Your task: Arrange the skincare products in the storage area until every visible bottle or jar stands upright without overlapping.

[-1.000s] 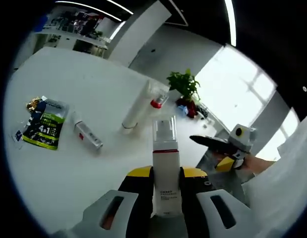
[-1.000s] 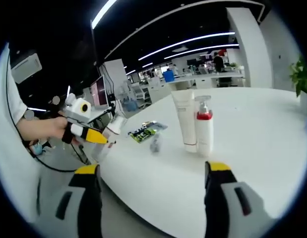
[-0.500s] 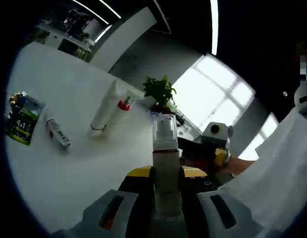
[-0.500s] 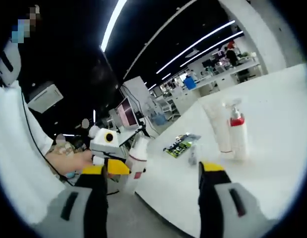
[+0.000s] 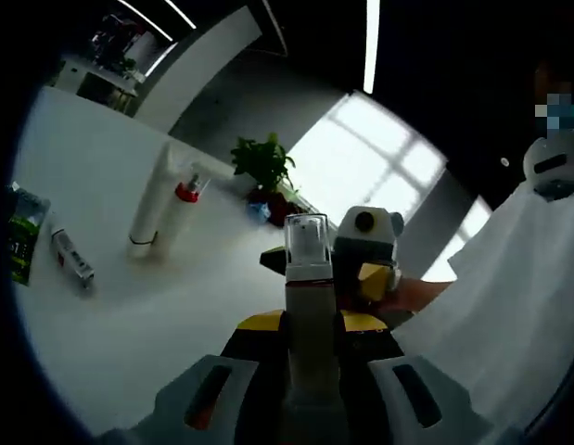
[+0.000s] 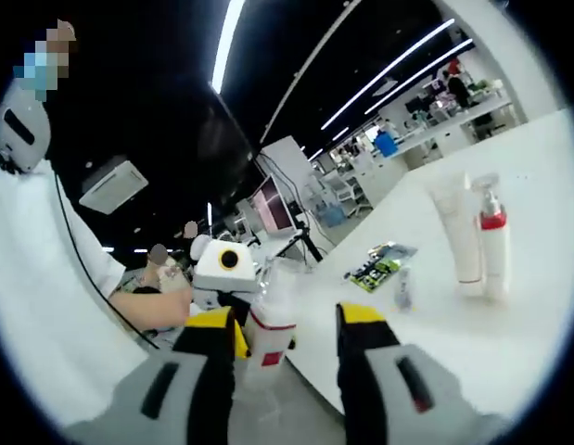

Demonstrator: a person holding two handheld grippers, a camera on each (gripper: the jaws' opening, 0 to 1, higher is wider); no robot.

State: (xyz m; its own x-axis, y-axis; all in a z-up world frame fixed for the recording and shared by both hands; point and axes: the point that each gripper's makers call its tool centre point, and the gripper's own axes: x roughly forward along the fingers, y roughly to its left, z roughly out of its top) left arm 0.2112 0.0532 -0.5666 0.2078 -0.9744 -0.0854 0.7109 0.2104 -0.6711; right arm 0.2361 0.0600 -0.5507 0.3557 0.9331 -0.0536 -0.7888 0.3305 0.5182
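White table (image 5: 175,306): tube (image 5: 148,204), pump bottle (image 5: 178,209), sachet (image 5: 22,243).

White worktop (image 5: 157,306). White tube (image 5: 149,206) beside a white pump bottle (image 5: 178,209) with a red collar. Green and black packet (image 6: 379,266). Held bottle (image 5: 310,306) is white with a red band and clear cap. Yellow-tipped grey jaws.
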